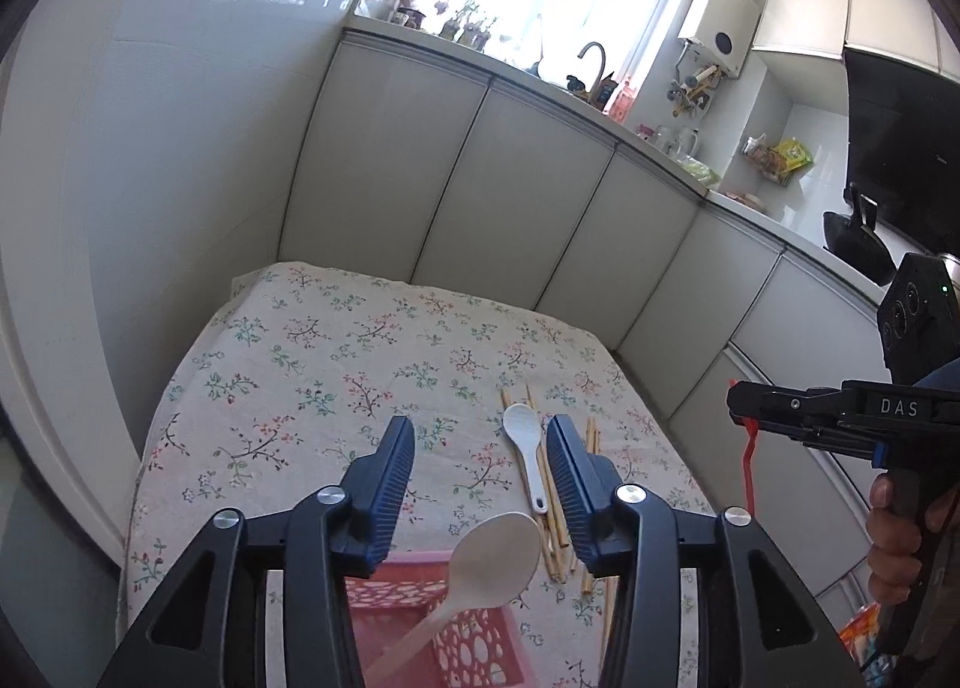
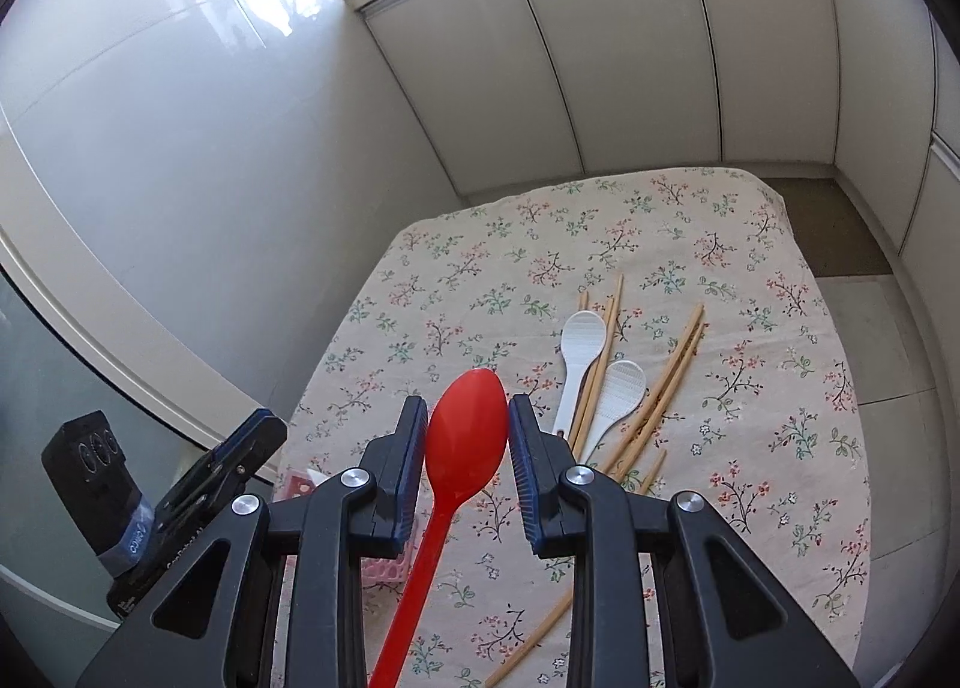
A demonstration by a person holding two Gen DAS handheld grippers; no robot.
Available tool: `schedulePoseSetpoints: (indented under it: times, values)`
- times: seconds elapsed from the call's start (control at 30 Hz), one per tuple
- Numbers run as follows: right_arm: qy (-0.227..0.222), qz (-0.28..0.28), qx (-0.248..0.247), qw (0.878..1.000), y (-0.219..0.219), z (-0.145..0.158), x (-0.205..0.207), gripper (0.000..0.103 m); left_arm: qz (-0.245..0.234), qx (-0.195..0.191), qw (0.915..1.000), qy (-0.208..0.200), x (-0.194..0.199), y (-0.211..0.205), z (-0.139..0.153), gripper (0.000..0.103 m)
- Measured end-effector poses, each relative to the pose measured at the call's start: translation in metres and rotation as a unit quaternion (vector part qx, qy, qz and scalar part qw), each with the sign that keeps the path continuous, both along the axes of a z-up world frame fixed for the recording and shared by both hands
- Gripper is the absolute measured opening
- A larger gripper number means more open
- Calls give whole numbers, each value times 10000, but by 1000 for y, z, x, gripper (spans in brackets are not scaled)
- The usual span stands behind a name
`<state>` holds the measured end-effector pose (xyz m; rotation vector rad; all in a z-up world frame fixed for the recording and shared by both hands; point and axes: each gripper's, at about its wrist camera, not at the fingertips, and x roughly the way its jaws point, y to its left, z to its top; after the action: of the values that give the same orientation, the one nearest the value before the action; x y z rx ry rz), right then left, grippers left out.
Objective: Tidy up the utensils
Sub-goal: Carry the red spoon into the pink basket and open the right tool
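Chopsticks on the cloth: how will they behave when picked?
The chopsticks look thin and stiff, probably light. Lying crossed among the white spoons, lifting one may drag its neighbours. Round and narrow, they could roll or slip between the fingers.

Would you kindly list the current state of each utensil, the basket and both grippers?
left gripper: open, holding nothing
right gripper: shut on red spoon
red spoon: held above the table
beige spoon: resting in the basket
pink basket: upright on the table
white spoons: lying among the chopsticks
chopsticks: scattered flat
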<state>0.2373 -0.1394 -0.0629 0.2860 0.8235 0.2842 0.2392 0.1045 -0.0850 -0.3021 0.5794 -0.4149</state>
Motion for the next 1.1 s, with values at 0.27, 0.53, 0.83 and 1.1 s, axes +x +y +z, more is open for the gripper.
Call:
schedulePoseSetpoints:
  times: [0.27, 0.53, 0.83, 1.1]
  values:
    - [-598, -107, 89, 9981, 27, 22, -17, 29, 622, 677, 9941, 569, -33, 7, 30, 77]
    - [-1419, -427, -90, 9889, 66, 30, -28, 29, 1629, 1214, 9665, 1569, -56, 40, 8, 87]
    - [-2268, -852, -561, 9686, 109, 7, -23, 29, 2159, 861, 9438, 2351, -52, 80, -14, 87]
    - [-2541, -686, -825, 9612, 133, -13, -18, 29, 2137, 1024, 9419, 2382, -44, 73, -14, 87]
